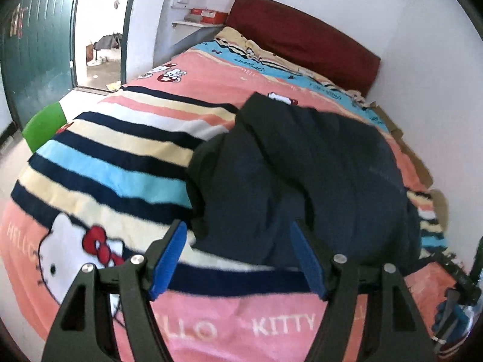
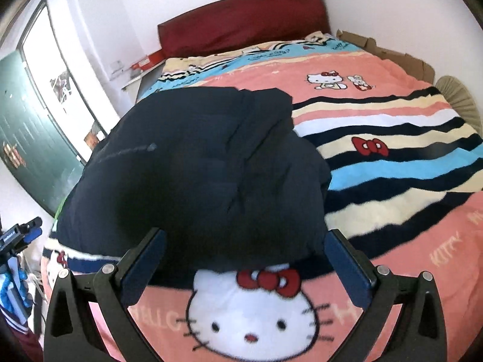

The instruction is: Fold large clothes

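A large dark navy garment (image 1: 302, 169) lies bunched in a heap on the Hello Kitty blanket of the bed; it also shows in the right wrist view (image 2: 196, 175). My left gripper (image 1: 238, 232) is open, its blue pads just before the garment's near edge, holding nothing. My right gripper (image 2: 244, 241) is open and empty, its jaws wide on either side of the garment's near edge. Part of the right gripper (image 1: 459, 274) shows at the right edge of the left wrist view.
The bed (image 2: 392, 181) has a pink striped blanket and a dark red headboard (image 2: 241, 21). A green stool (image 1: 42, 126) and an open green door (image 1: 36, 48) stand to the left. Cardboard (image 2: 392, 54) lies along the far wall side.
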Demonstrator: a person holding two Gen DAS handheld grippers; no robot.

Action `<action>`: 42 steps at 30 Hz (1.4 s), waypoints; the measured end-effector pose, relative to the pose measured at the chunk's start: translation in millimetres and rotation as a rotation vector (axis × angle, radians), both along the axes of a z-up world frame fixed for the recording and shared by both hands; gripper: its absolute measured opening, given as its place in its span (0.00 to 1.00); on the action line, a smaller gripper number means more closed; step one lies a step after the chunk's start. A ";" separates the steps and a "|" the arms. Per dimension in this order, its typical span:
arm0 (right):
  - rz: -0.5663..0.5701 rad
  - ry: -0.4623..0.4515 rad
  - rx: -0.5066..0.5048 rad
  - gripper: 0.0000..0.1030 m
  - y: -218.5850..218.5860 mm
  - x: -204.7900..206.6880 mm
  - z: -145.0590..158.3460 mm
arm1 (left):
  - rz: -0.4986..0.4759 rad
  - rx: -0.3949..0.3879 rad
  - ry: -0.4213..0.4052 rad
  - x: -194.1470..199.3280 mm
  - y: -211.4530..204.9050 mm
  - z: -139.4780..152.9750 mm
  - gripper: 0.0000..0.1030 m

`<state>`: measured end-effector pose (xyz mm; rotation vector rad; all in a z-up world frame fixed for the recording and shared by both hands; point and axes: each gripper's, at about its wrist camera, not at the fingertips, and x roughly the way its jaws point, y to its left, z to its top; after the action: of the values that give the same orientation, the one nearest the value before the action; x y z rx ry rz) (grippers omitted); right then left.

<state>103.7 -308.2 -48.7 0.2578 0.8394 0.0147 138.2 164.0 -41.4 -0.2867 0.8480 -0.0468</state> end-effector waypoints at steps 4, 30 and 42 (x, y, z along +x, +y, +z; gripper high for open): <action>0.012 -0.028 -0.059 1.00 18.9 -22.3 4.3 | -0.017 0.103 0.005 -19.0 -35.1 -8.4 0.68; 0.116 -0.124 -0.224 1.00 100.9 -99.0 -6.6 | -0.055 0.332 -0.070 -99.4 -125.0 -20.6 0.68; 0.119 -0.122 -0.244 1.00 105.0 -98.8 -11.1 | -0.077 0.320 -0.046 -95.2 -126.3 -29.8 0.68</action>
<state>4.8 -203.2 -59.8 -0.0222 0.7260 0.0386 42.9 37.7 -71.2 0.0473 0.8064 0.0108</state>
